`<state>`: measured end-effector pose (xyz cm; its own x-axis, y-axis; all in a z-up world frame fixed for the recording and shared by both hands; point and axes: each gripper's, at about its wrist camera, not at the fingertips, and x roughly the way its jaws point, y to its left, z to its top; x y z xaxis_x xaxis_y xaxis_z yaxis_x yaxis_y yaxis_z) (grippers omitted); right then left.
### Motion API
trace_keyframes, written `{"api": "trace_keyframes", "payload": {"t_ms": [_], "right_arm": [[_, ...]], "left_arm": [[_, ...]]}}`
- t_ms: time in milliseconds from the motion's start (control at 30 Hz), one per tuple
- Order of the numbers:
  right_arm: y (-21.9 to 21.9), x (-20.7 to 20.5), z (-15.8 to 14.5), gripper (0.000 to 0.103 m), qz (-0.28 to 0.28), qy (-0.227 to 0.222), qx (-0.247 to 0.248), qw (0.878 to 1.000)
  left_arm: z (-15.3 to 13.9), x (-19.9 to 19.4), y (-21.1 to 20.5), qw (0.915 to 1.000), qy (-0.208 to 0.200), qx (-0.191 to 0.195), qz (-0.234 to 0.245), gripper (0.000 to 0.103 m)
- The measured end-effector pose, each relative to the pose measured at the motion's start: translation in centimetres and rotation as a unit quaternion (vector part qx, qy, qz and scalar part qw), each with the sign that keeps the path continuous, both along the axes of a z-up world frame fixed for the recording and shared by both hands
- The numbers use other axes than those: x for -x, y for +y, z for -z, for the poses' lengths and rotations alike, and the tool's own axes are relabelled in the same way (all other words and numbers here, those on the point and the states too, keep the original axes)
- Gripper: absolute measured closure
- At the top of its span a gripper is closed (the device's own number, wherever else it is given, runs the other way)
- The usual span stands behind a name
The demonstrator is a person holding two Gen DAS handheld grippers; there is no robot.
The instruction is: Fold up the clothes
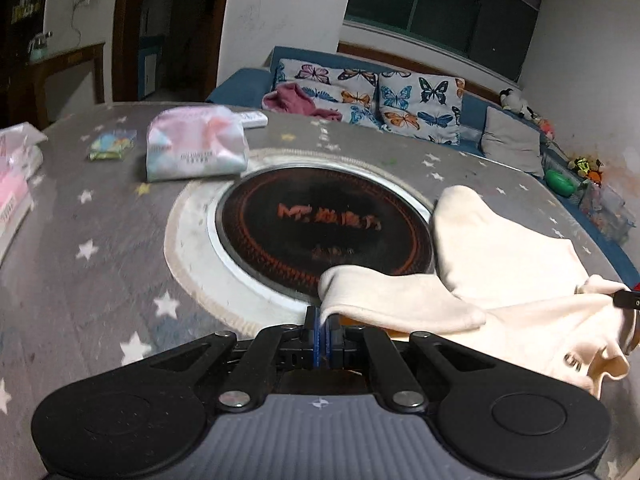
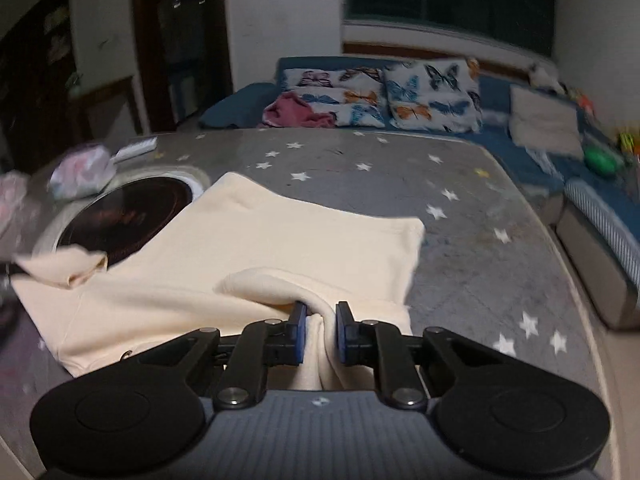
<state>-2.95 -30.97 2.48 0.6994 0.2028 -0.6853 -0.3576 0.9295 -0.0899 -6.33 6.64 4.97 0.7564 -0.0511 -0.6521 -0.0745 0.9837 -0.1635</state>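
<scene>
A cream garment [image 1: 508, 264] lies on the grey star-patterned table [image 1: 100, 240], spread to the right of the round cooktop. In the left wrist view my left gripper [image 1: 322, 316] is shut on the edge of one cream sleeve [image 1: 392, 300], which is lifted over the cooktop rim. A black tip of the right gripper [image 1: 627, 299] shows at the far right edge. In the right wrist view the garment [image 2: 248, 240] lies flat ahead. My right gripper [image 2: 321, 314] pinches a raised fold of its near edge, with cloth filling the gap between the blue pads [image 2: 301, 334].
A black round cooktop [image 1: 320, 232] is set into the table. Behind it lie a pastel pouch [image 1: 196, 144], a small packet [image 1: 112, 145] and a white remote [image 1: 254, 119]. Pink packs [image 1: 14, 184] sit at the left edge. A blue sofa with butterfly pillows [image 1: 420, 104] lines the far side.
</scene>
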Motion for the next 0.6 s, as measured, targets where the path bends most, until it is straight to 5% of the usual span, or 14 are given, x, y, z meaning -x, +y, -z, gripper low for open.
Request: {"api": "trace_keyframes", "payload": {"t_ms": [333,433,500,600], "right_arm": [[1.8,0.5,0.9,0.067,-0.022,-0.009,0.065,0.998],[1.6,0.0,0.6,0.072,-0.011,-0.015,0.051,0.999],[1.5,-0.4,0.4,0.089,-0.004,-0.018,0.041,0.999],[0.7,-0.8,-0.2,0.093,0.018,-0.029,0.021,0.999]], "left_arm": [[0.1,1.0,-0.6,1.0000,0.009,0.002,0.003,0.100],[-0.2,1.2,-0.3,1.0000,0.007,0.001,0.001,0.100],[-0.2,1.4,-0.1,1.0000,0.009,0.000,-0.001,0.100],[-0.1,1.6,0.3,0.9999,0.012,0.000,-0.006,0.100]]}}
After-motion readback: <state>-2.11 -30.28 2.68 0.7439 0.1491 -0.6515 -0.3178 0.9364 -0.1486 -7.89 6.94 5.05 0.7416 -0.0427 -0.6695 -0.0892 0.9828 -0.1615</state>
